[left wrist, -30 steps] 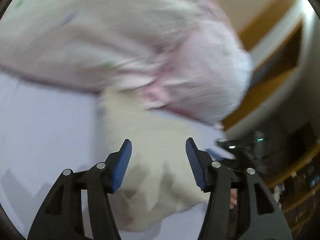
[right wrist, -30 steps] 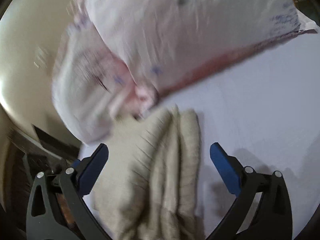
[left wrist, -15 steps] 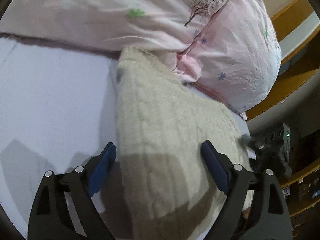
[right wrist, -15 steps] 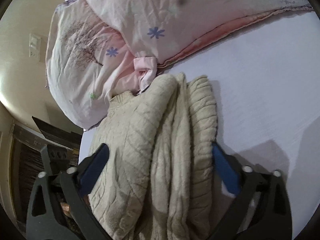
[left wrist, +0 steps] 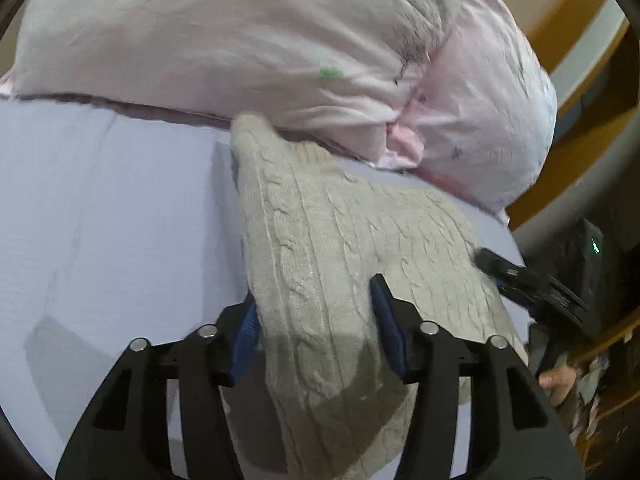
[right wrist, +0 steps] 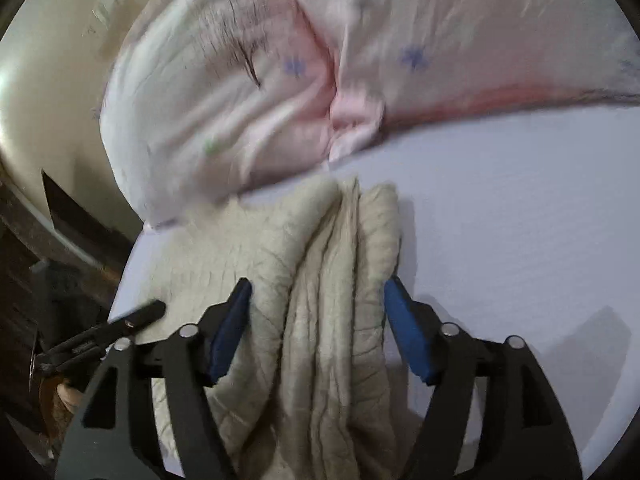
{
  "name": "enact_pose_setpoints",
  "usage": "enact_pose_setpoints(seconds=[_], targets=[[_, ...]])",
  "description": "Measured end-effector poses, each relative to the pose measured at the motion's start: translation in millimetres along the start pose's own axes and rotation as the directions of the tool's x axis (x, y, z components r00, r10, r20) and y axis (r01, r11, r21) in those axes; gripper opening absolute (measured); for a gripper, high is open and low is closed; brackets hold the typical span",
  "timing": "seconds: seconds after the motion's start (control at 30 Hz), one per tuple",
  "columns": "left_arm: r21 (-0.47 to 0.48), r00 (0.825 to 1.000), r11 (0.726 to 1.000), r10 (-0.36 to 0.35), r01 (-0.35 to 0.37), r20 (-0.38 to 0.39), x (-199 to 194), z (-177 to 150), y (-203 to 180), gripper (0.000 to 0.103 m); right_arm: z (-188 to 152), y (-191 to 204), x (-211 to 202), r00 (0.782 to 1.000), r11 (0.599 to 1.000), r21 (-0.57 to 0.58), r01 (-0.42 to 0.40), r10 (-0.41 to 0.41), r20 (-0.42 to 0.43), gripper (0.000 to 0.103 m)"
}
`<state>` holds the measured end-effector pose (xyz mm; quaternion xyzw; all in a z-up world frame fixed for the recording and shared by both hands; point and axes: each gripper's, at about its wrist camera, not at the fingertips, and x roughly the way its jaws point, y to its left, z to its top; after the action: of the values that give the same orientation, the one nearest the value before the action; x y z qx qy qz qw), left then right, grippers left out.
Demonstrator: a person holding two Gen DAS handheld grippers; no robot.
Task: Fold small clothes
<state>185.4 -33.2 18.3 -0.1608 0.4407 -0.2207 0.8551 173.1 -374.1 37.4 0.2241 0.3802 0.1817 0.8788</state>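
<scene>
A cream cable-knit sweater (left wrist: 320,240) lies bunched on the pale lilac bed sheet (left wrist: 100,220), its far end touching the pillows. My left gripper (left wrist: 316,312) straddles its near part, the blue pads pressing into the knit from both sides. In the right wrist view the sweater (right wrist: 332,280) shows as several lengthwise folds, and my right gripper (right wrist: 320,312) has its blue pads closing on the folded bundle. The right gripper's finger (left wrist: 520,276) shows at the sweater's right edge in the left view.
Two pink floral pillows (left wrist: 240,40) (left wrist: 480,120) lie at the head of the bed behind the sweater. The bed's edge runs at the right (left wrist: 516,248), with dark furniture (left wrist: 592,248) and a wooden frame beyond. A wall with a switch (right wrist: 104,8) is at the far left.
Both grippers have narrowed from wide open onto the sweater. The sweater's near part has bunched up between the pads and both cameras have drawn slightly back from the pillows.
</scene>
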Motion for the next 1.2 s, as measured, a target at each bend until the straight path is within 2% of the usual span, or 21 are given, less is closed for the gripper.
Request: enact_pose_setpoints(seconds=[0.07,0.13,0.17,0.2,0.23,0.33,0.43,0.47,0.53,0.57,0.6,0.63,0.67,0.73,0.83,0.9,1.03,1.07,1.1,1.13,1.2], targets=[[0.036,0.999,0.999,0.032,-0.033,0.039,-6.3,0.8,-3.8,0.058,-5.6,9.6,-14.2,0.997,0.997,-0.027,-0.071,0.072,0.034,0.068],[0.058,0.996,0.997,0.054,-0.058,0.071,-10.4,2.2,-6.2,0.062,-13.3,24.4,-4.5,0.998,0.994,-0.090,-0.055,0.053,-0.026,0.065],[0.063,0.995,0.996,0.059,-0.065,0.083,-11.9,3.2,-7.1,0.062,-18.5,30.8,8.3,0.997,0.991,-0.134,-0.022,0.012,-0.072,0.049],[0.057,0.994,0.996,0.057,-0.062,0.088,-12.6,3.5,-7.2,0.063,-23.1,34.1,19.5,0.995,0.986,-0.164,0.017,-0.033,-0.097,0.014],[0.048,0.994,0.997,0.054,-0.058,0.091,-16.3,2.8,-6.1,0.063,-27.0,34.6,24.5,0.994,0.983,-0.177,0.043,-0.060,-0.095,0.014],[0.043,0.992,0.997,0.062,-0.067,0.111,-25.9,-1.8,-4.3,0.064,-19.8,21.9,-5.9,0.999,0.994,-0.105,0.010,-0.004,0.054,0.010],[0.053,0.990,0.995,0.078,-0.084,0.118,-33.3,-6.7,-0.9,0.064,-21.4,7.3,-17.8,0.991,0.996,-0.041,0.079,-0.074,0.115,0.010],[0.057,0.990,0.995,0.076,-0.083,0.117,-35.3,-8.4,-0.2,0.064,-23.3,-0.3,-13.2,0.989,0.993,-0.032,0.117,-0.114,0.090,0.010],[0.066,0.990,0.995,0.072,-0.081,0.120,-38.2,-11.7,-0.8,0.064,-25.9,-7.3,8.5,0.987,0.987,-0.041,0.157,-0.159,-0.033,0.017],[0.072,0.990,0.994,0.074,-0.084,0.123,-39.3,-12.9,-2.0,0.064,-27.1,-8.7,7.9,0.985,0.985,-0.033,0.170,-0.171,-0.032,0.024],[0.082,0.989,0.993,0.075,-0.086,0.129,-41.7,-15.4,-4.2,0.064,-25.2,-5.1,-4.0,0.980,0.980,-0.026,0.196,-0.195,0.024,0.036],[0.089,0.988,0.993,0.069,-0.082,0.135,-43.9,-17.1,-6.0,0.064,-24.8,-1.8,-11.2,0.977,0.978,-0.030,0.209,-0.207,0.058,0.040],[0.100,0.988,0.992,0.060,-0.075,0.143,-46.9,-19.2,-8.7,0.065,-24.0,5.7,-25.1,0.973,0.978,-0.047,0.203,-0.196,0.125,0.041],[0.127,0.986,0.989,0.051,-0.072,0.159,-51.7,-22.4,-14.9,0.067,-24.7,20.0,-38.9,0.977,0.983,-0.098,0.154,-0.136,0.166,0.043],[0.153,0.983,0.986,0.044,-0.072,0.176,-55.9,-25.6,-22.9,0.070,-40.1,43.7,-19.7,0.990,0.971,-0.203,0.122,-0.106,0.089,0.051],[0.150,0.986,0.987,0.025,-0.051,0.168,-57.3,-28.8,-24.5,0.071,-54.4,33.1,22.4,0.970,0.944,-0.251,0.212,-0.235,-0.065,0.054],[0.140,0.990,0.988,0.046,-0.065,0.132,-59.7,-42.9,-25.1,0.079,-55.0,31.3,-4.0,0.986,0.968,-0.194,0.162,-0.168,-0.017,0.054],[0.141,0.990,0.987,0.058,-0.076,0.126,-60.9,-47.3,-26.1,0.084,-57.7,33.6,-19.9,0.991,0.975,-0.180,0.130,-0.130,0.008,0.065],[0.136,0.990,0.986,0.077,-0.092,0.116,-62.2,-53.4,-27.8,0.088,-58.1,36.6,-29.7,0.993,0.977,-0.175,0.121,-0.117,0.031,0.088],[0.135,0.990,0.986,0.087,-0.102,0.111,-63.1,-58.0,-29.5,0.089,-57.8,37.2,-40.2,0.992,0.977,-0.171,0.125,-0.118,0.052,0.098],[0.126,0.989,0.984,0.115,-0.127,0.094,-62.8,-68.0,-33.7,0.093,-71.1,38.0,-58.4,0.986,0.975,-0.160,0.156,-0.145,0.080,0.101]])
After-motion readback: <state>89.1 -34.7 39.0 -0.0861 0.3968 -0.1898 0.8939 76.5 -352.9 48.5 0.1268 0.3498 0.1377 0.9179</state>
